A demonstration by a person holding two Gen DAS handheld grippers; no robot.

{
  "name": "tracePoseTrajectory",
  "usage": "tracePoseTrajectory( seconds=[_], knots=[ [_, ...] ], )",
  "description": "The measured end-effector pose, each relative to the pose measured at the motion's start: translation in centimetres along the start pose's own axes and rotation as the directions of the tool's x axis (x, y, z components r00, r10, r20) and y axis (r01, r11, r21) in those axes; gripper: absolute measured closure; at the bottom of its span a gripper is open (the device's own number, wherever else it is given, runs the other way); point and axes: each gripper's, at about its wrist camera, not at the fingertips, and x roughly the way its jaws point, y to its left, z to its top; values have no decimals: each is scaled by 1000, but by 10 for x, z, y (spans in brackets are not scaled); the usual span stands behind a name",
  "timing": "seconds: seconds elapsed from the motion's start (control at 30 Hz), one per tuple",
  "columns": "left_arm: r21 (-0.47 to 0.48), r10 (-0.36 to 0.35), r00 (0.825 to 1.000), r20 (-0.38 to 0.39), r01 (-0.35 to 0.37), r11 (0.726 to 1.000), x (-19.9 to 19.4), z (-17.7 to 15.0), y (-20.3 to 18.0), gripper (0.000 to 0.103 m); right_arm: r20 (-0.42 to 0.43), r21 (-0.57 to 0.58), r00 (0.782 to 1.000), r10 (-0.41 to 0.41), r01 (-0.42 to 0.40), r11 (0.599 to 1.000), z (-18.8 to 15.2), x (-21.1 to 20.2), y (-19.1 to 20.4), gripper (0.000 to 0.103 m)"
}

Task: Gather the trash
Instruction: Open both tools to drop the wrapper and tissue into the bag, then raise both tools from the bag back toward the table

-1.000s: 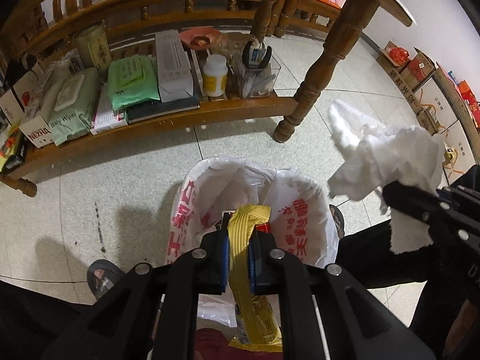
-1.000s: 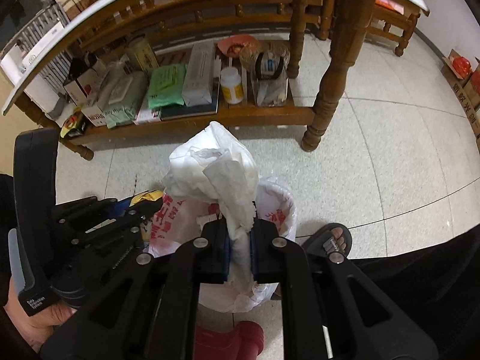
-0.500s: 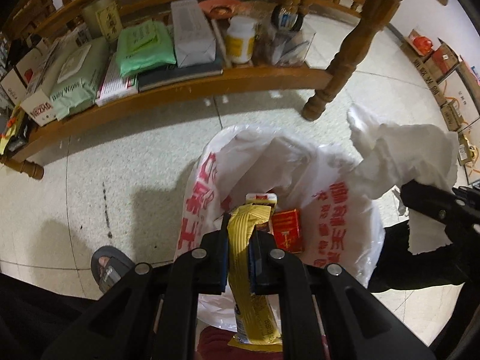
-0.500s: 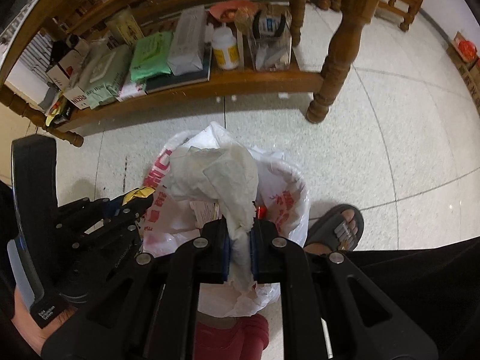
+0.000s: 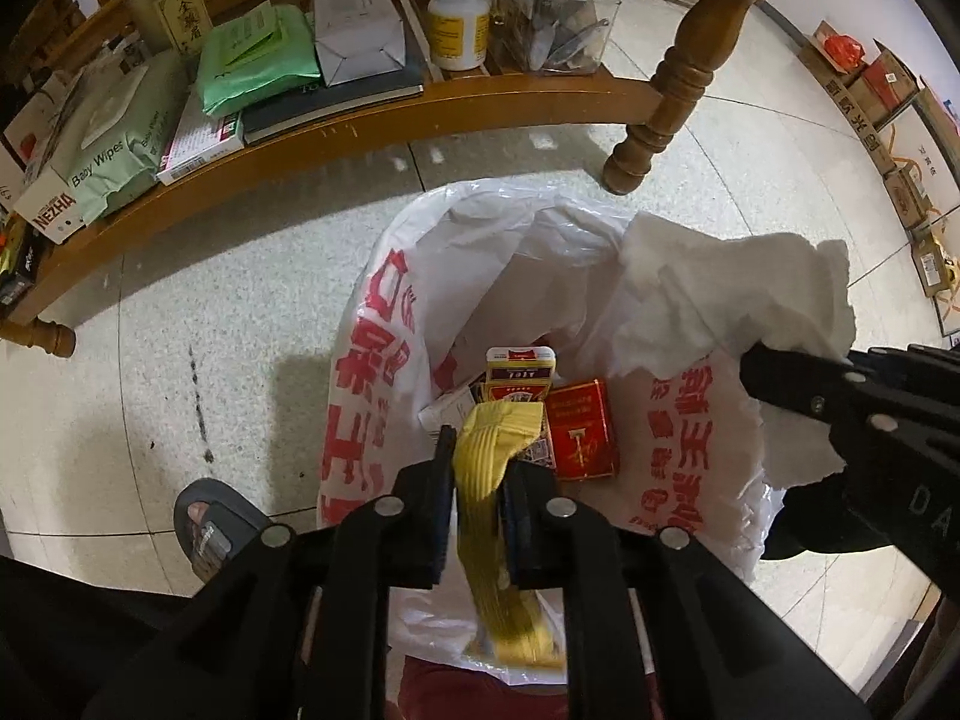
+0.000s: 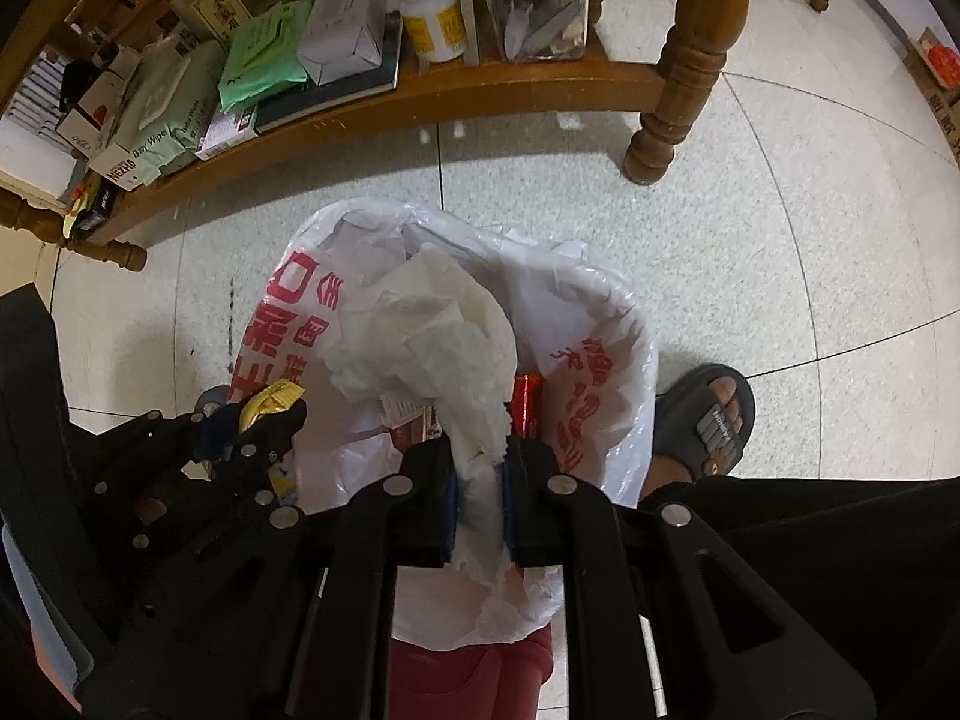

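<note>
A white plastic bag with red print (image 5: 366,384) lines a red bin on the floor, seen also in the right wrist view (image 6: 606,360). Red and yellow cigarette packs (image 5: 579,429) lie inside it. My left gripper (image 5: 477,456) is shut on a yellow wrapper (image 5: 489,480) just above the bag's near rim. My right gripper (image 6: 480,450) is shut on a crumpled white tissue (image 6: 432,342) above the bag's opening; the tissue also shows in the left wrist view (image 5: 738,294) at the bag's right side.
A low wooden shelf (image 5: 360,114) behind the bag holds baby wipes (image 5: 108,138), boxes, a white bottle (image 5: 459,24) and a clear container. A table leg (image 5: 678,90) stands at the right. Sandalled feet (image 6: 714,414) flank the bin. Cardboard boxes (image 5: 864,84) line the far wall.
Both grippers have come down and closer to the bag; its opening now fills more of each view and the packs inside have come into sight. Both grips are unchanged.
</note>
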Motion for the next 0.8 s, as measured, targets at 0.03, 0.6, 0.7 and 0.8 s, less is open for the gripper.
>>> tracePoseTrajectory(
  seconds=[0.03, 0.6, 0.7, 0.8],
  knots=[
    [-2, 1, 1000, 1, -1, 1000, 0, 0, 1, 85, -1, -1, 1000, -2, 2, 1000, 0, 1, 1, 90],
    [13, 12, 1000, 18, -12, 1000, -5, -1, -1, 17, 41, 97, 999, 29, -33, 995, 7, -5, -11, 31],
    [19, 14, 1000, 22, -15, 1000, -6, -2, -2, 16, 40, 98, 999, 26, -30, 995, 7, -5, -11, 31],
    [20, 16, 1000, 24, -17, 1000, -7, -1, -2, 16, 46, 100, 999, 26, -30, 995, 7, -6, -12, 31]
  ],
)
